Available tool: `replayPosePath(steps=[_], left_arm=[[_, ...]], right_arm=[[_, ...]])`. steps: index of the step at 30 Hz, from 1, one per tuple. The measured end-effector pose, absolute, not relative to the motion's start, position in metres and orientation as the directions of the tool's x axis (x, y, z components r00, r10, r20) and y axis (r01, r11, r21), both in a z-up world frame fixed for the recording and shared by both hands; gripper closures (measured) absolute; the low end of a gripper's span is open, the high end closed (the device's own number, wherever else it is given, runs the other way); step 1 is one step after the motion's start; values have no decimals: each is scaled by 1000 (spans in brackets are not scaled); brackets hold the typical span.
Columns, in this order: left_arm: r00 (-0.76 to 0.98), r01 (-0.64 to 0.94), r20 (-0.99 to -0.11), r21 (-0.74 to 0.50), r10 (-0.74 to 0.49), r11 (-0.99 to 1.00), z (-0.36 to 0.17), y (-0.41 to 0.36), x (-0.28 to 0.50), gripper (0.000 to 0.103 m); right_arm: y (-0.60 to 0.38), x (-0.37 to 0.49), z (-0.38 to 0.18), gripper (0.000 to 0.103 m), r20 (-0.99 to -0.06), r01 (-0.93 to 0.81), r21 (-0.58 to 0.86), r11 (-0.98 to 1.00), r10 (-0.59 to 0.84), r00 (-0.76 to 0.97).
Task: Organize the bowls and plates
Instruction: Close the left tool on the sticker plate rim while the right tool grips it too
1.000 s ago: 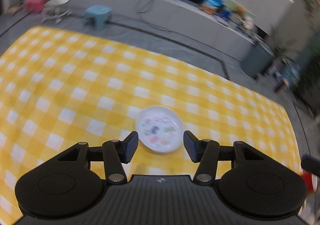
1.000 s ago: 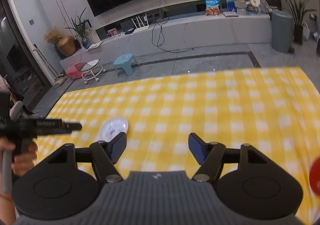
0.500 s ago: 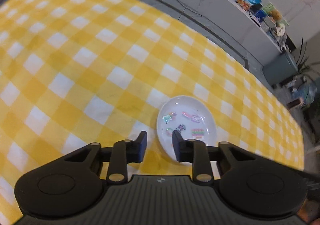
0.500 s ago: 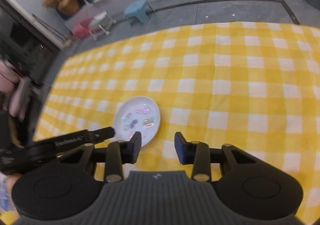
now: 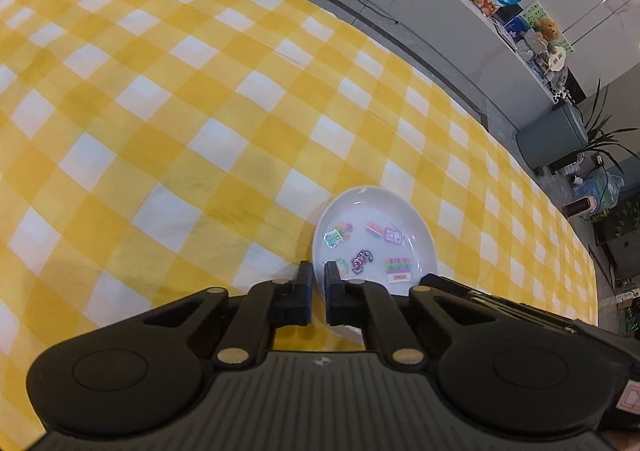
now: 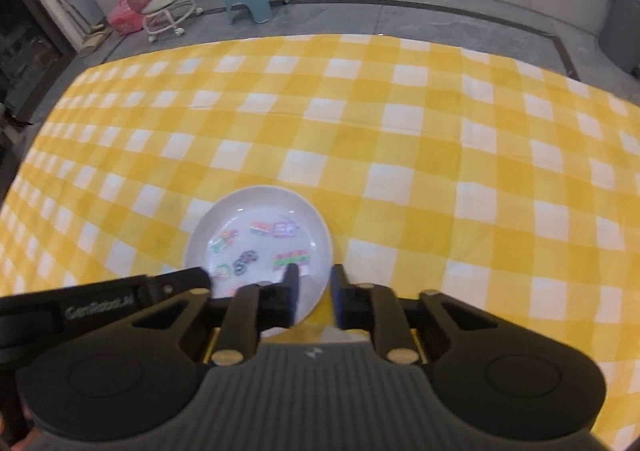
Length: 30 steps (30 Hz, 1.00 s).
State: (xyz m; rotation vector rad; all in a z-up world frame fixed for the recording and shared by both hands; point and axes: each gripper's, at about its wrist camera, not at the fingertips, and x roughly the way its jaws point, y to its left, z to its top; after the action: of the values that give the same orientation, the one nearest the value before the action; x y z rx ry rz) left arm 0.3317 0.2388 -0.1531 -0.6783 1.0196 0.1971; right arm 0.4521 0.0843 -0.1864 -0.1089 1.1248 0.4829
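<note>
Gripping the plate (image 5: 374,235) at opposite rims near the table's (image 5: 160,99) near edge, the left tool (image 5: 318,291) and right tool (image 6: 314,291) had just closed on it. Nothing looked sorted yet; no bowls showed. Only the right view showed the left tool (image 6: 176,283) reaching in, and only the left view the table's far right corner.

A small white plate (image 5: 374,239) with colourful stickers inside lies flat on the yellow-checked cloth.

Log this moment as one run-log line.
left gripper: shut on plate rim | right gripper: shut on plate rim | plate: on checked tablecloth
</note>
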Motion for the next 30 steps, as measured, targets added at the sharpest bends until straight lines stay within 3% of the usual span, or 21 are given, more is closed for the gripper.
replayPosePath(steps=[11, 17, 23, 30], left_arm=[[560, -426, -822, -395, -106, 814, -130, 227, 325, 98], [662, -332, -737, -449, -134, 830, -84, 217, 310, 98], [715, -227, -685, -414, -137, 881, -48, 182, 298, 97], [709, -134, -681, -387, -185, 913, -19, 145, 284, 95]], right_arm=[[71, 438, -164, 102, -839, -432, 168, 886, 359, 409], [48, 416, -122, 102, -754, -452, 142, 881, 391, 527], [10, 390, -81, 102, -674, -442, 136, 887, 410, 615], [-35, 355, -42, 102, -630, -428, 111, 897, 397, 667]])
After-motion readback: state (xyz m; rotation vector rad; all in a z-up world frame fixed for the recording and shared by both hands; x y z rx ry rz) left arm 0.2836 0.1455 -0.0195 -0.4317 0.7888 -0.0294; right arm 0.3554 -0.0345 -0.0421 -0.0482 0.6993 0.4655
